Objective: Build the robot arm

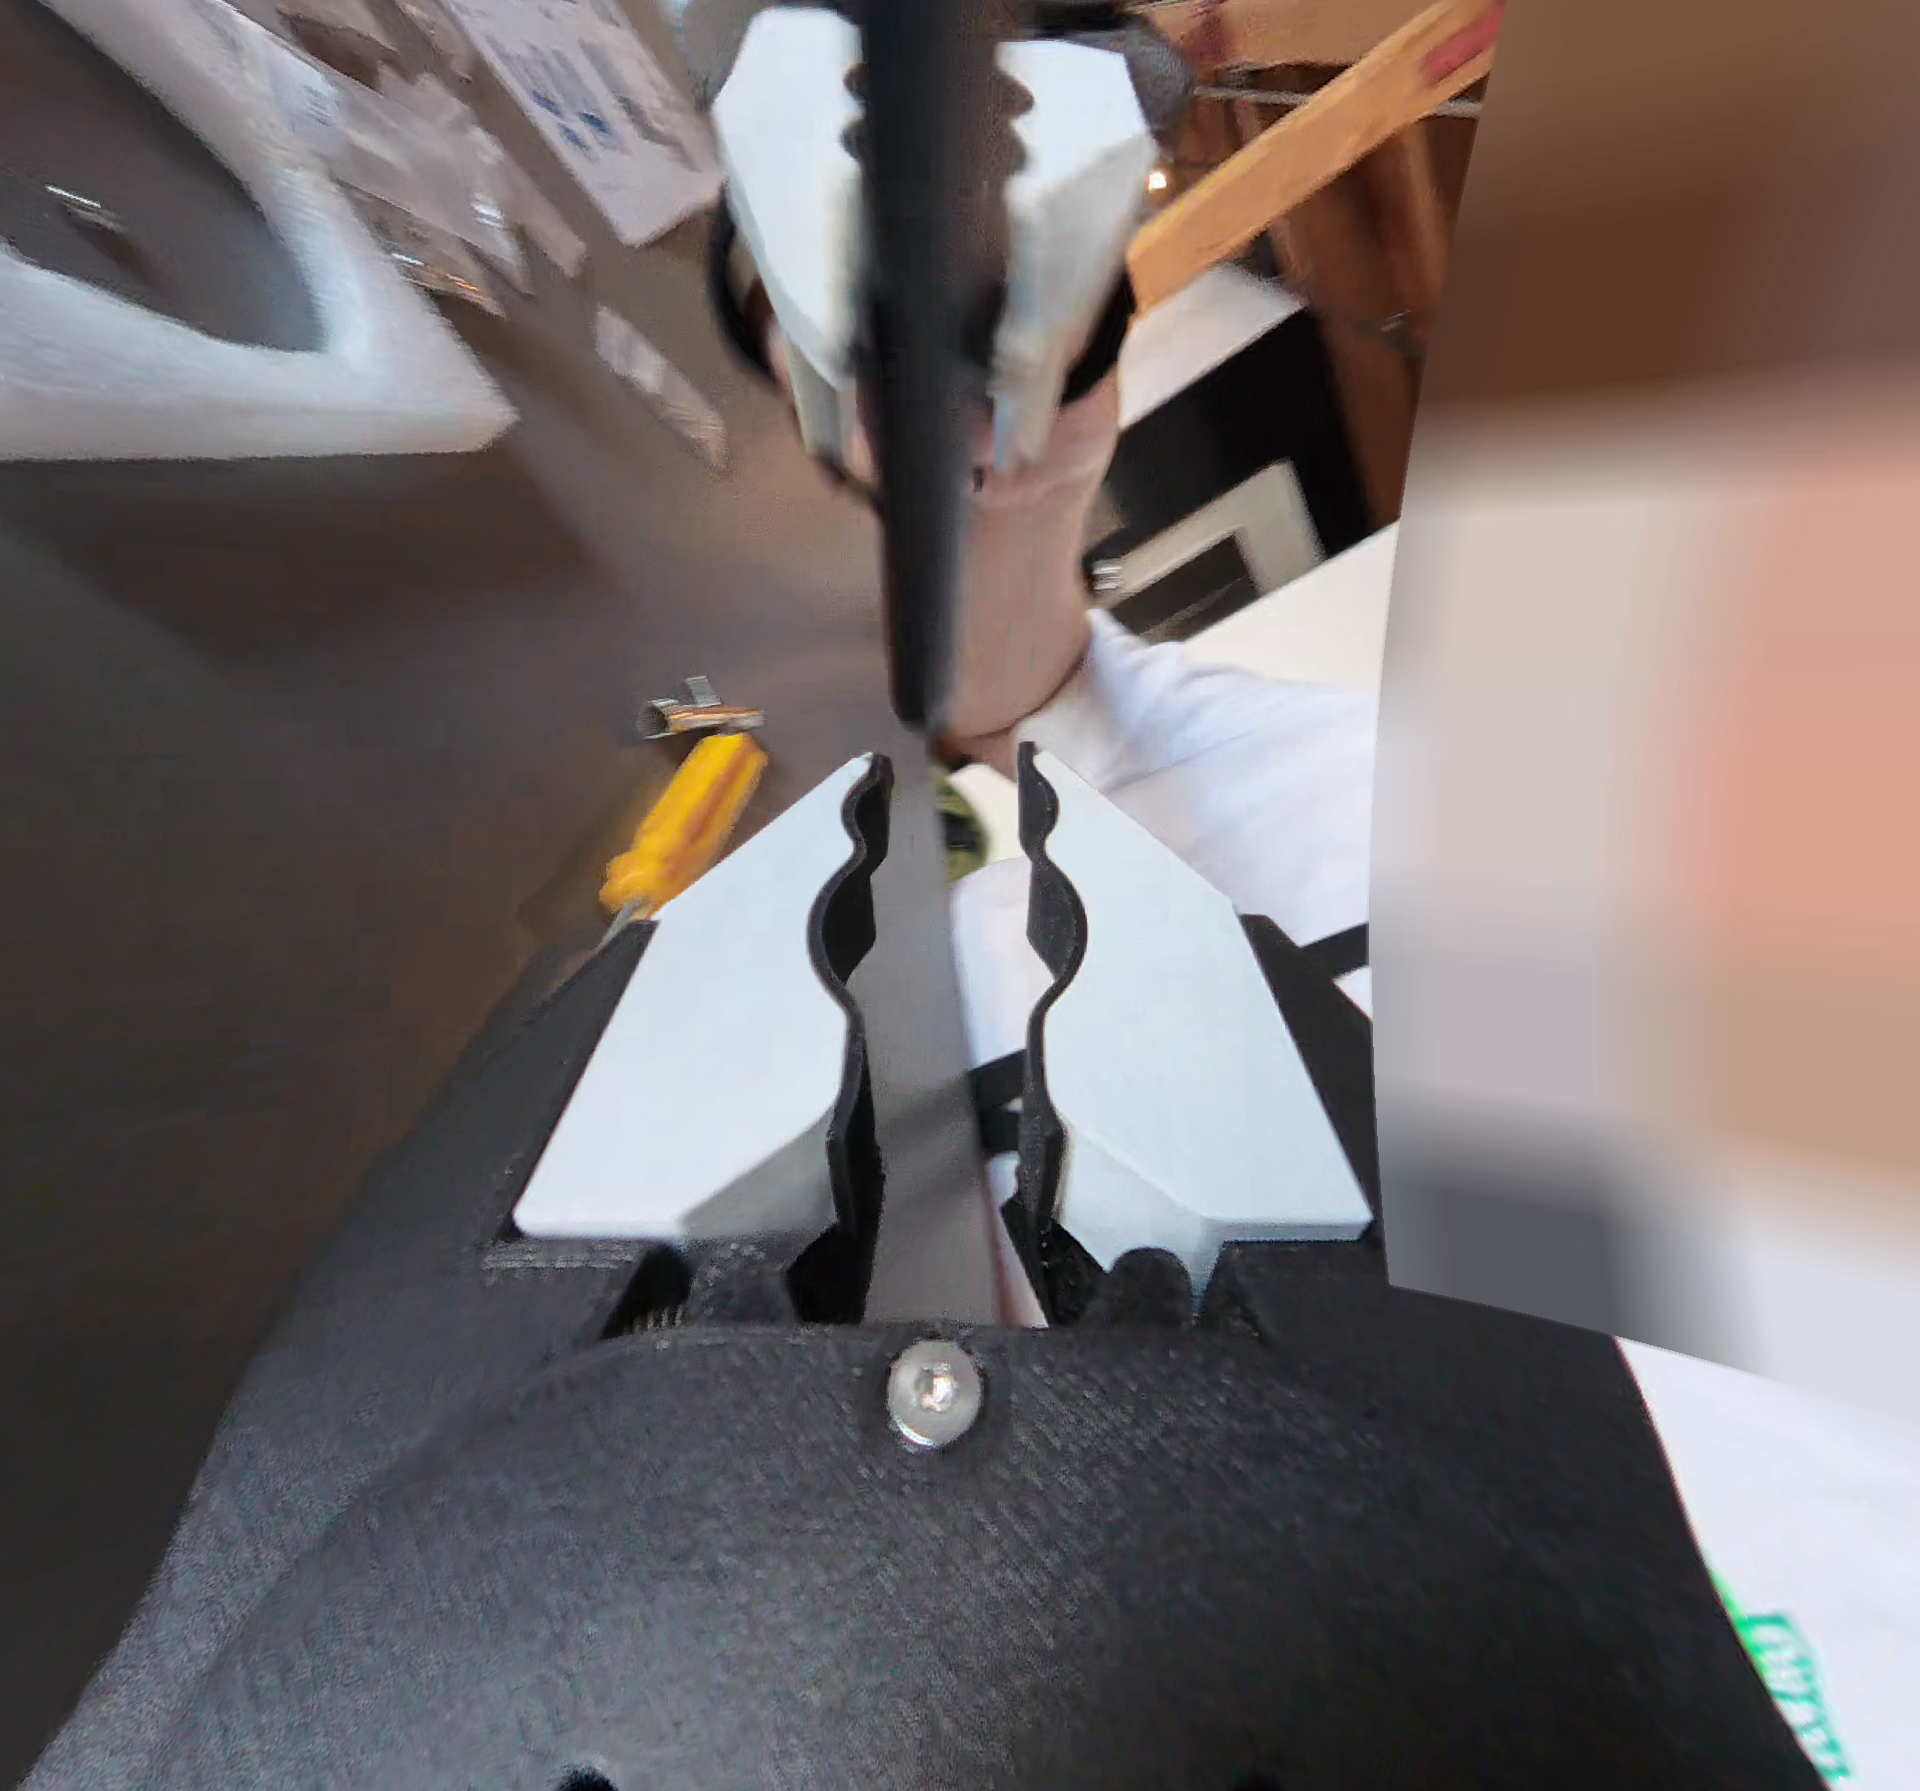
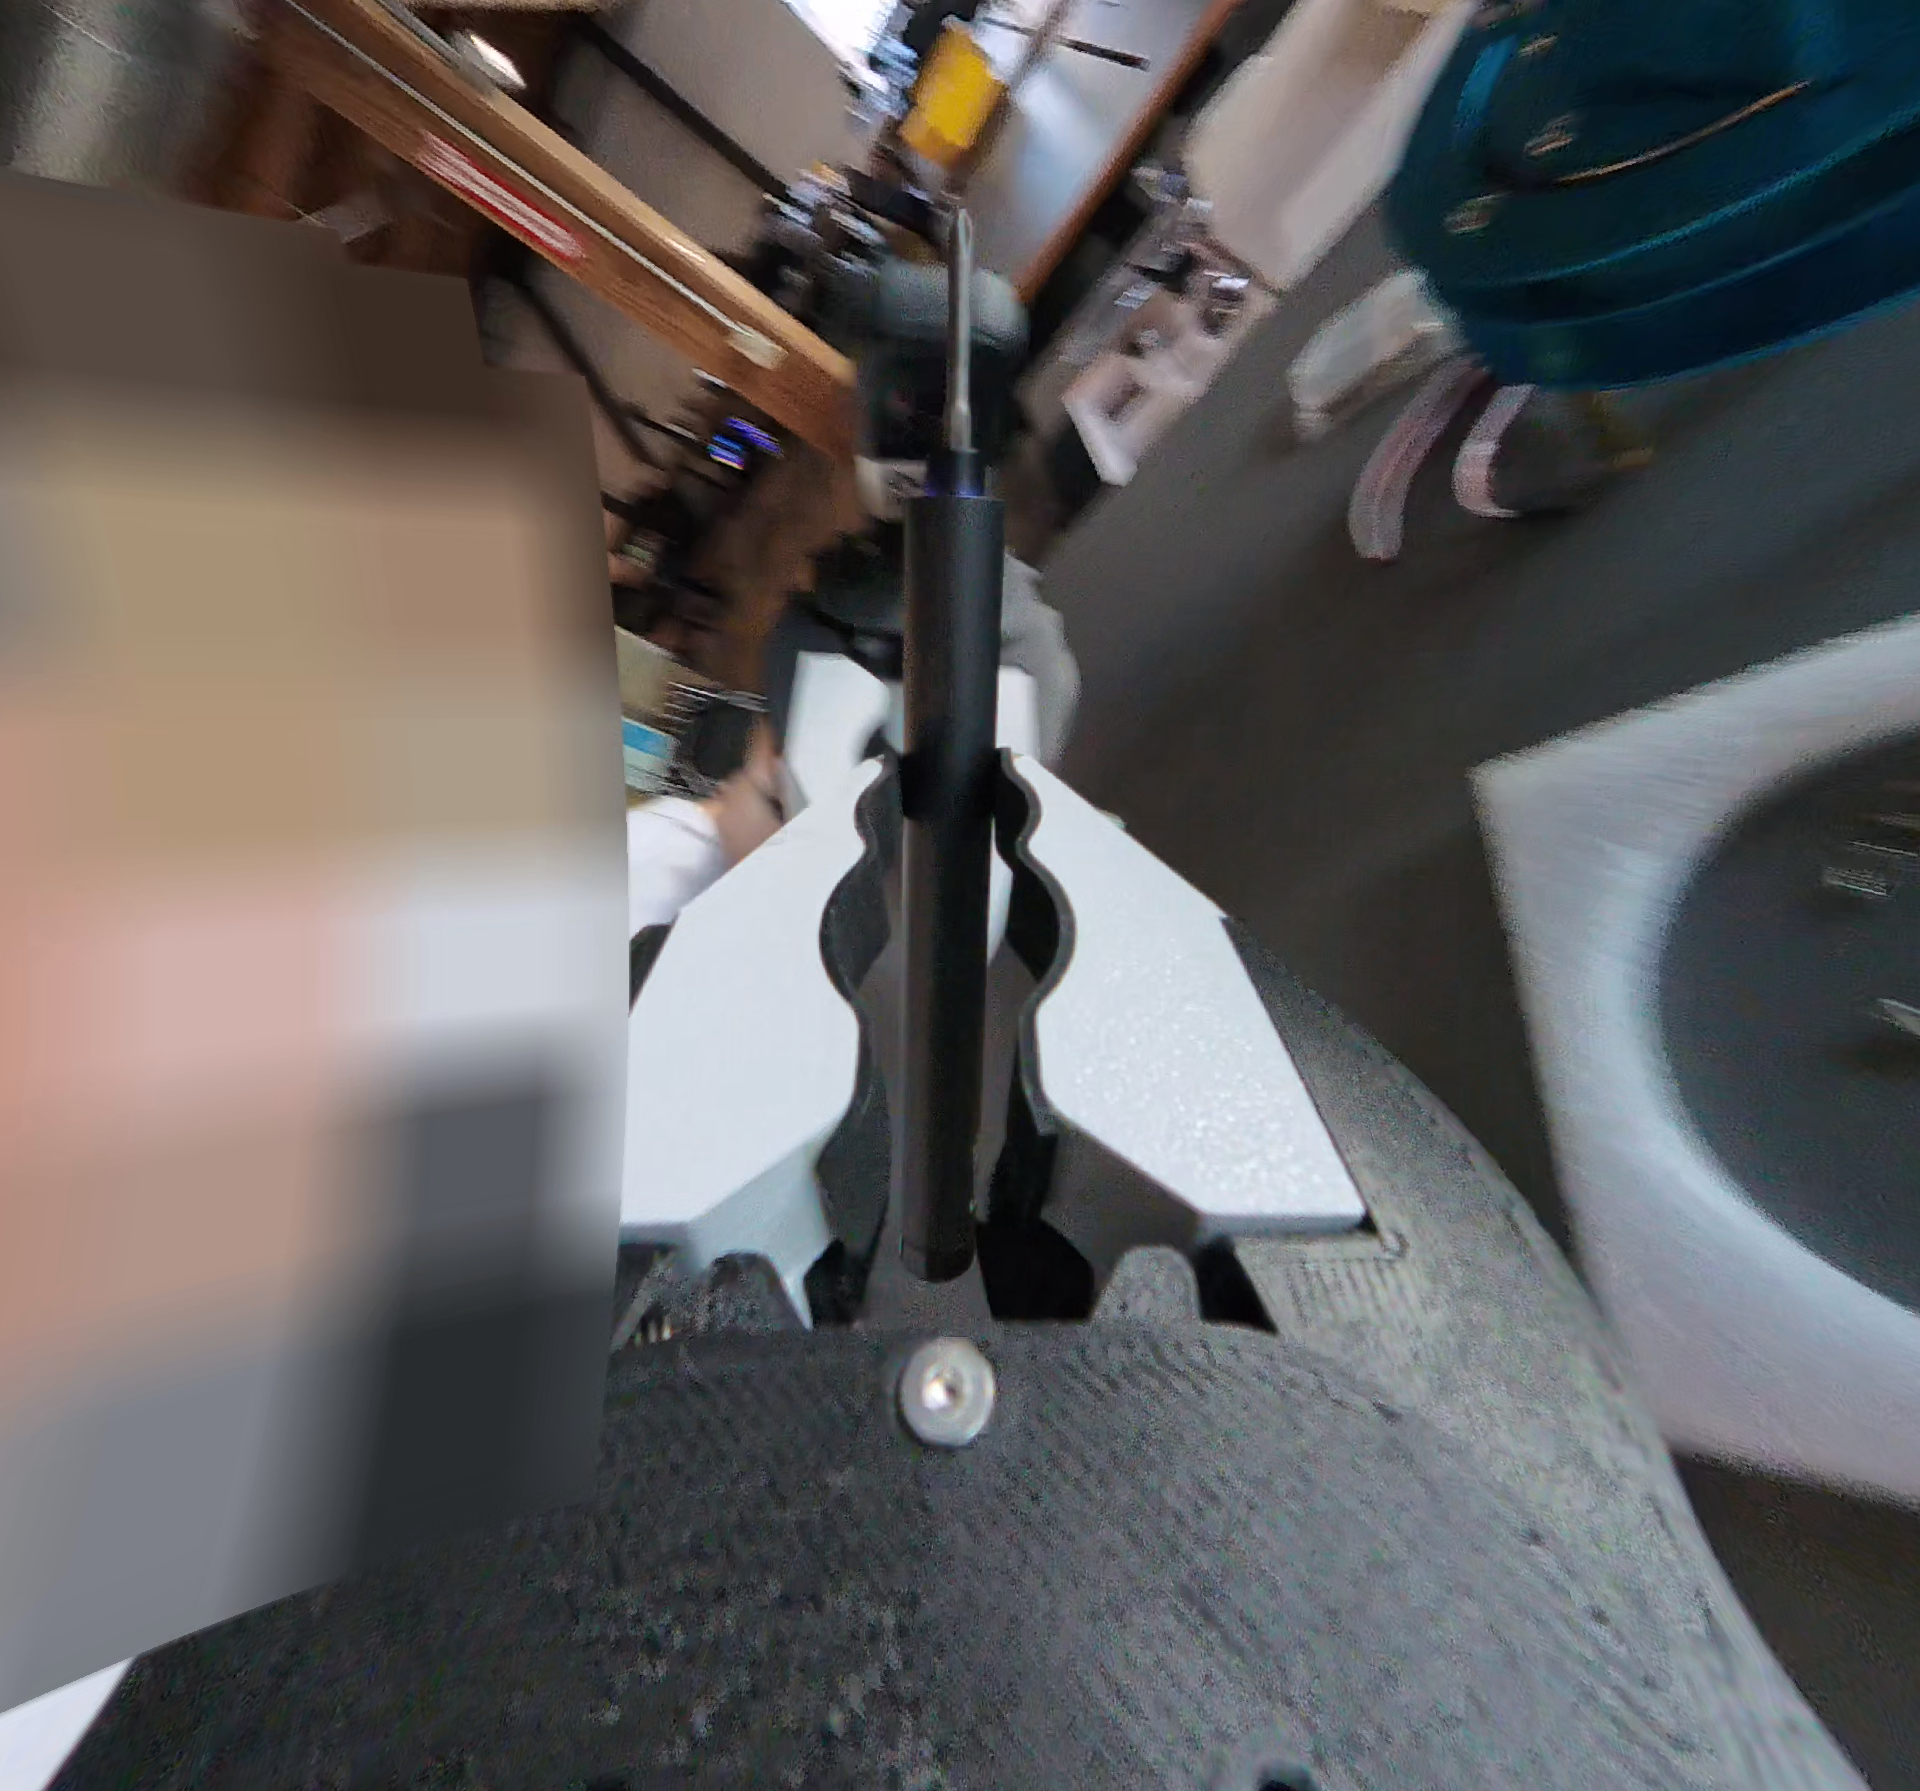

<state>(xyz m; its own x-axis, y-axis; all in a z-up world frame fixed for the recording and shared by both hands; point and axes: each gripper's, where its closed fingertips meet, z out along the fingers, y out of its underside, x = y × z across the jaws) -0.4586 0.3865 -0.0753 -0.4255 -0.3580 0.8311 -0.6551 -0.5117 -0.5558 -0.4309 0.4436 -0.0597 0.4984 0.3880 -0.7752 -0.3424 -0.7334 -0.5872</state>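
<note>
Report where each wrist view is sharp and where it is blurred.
Left wrist view: left claw is sharp; grey table, white tray and right claw smear with motion. Right wrist view: right claw and black screwdriver are crisp; background streaks.
</note>
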